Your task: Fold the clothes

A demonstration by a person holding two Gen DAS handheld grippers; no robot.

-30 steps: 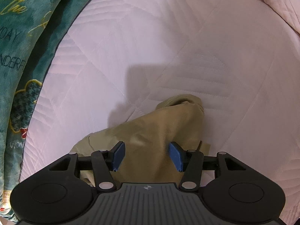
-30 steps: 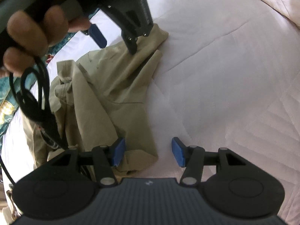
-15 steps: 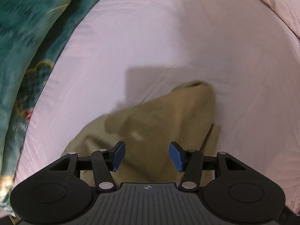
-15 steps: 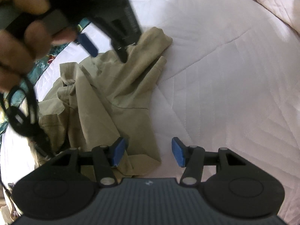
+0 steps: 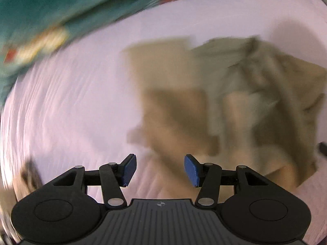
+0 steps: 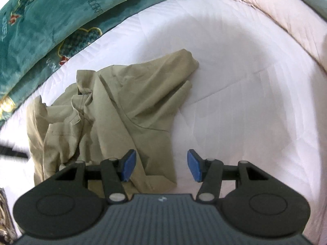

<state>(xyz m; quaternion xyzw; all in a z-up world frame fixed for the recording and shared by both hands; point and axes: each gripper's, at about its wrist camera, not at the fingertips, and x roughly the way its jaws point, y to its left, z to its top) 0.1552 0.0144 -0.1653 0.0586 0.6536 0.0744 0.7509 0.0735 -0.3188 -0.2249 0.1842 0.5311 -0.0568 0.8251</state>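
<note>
A crumpled khaki garment (image 6: 122, 110) lies on the white quilted bedspread (image 6: 235, 94), one pointed end reaching toward the upper right. My right gripper (image 6: 159, 166) hovers open over the garment's near right edge, nothing between its blue pads. The left wrist view is badly blurred by motion: the same khaki garment (image 5: 235, 106) fills its centre and right. My left gripper (image 5: 159, 170) is open above the bedspread (image 5: 71, 112) at the garment's near edge, with nothing pinched between the pads.
A teal patterned blanket (image 6: 40, 20) runs along the bed's far left side, blurred as a teal blanket (image 5: 51, 10) in the left wrist view. A pale quilted pillow (image 6: 286, 14) sits at the upper right. A dark cable (image 6: 12, 152) crosses the left edge.
My left gripper has swung fast across the bed and rolled, leaving the garment's pointed end; it and the hand holding it have gone from the right wrist view. The right gripper rose slightly.
</note>
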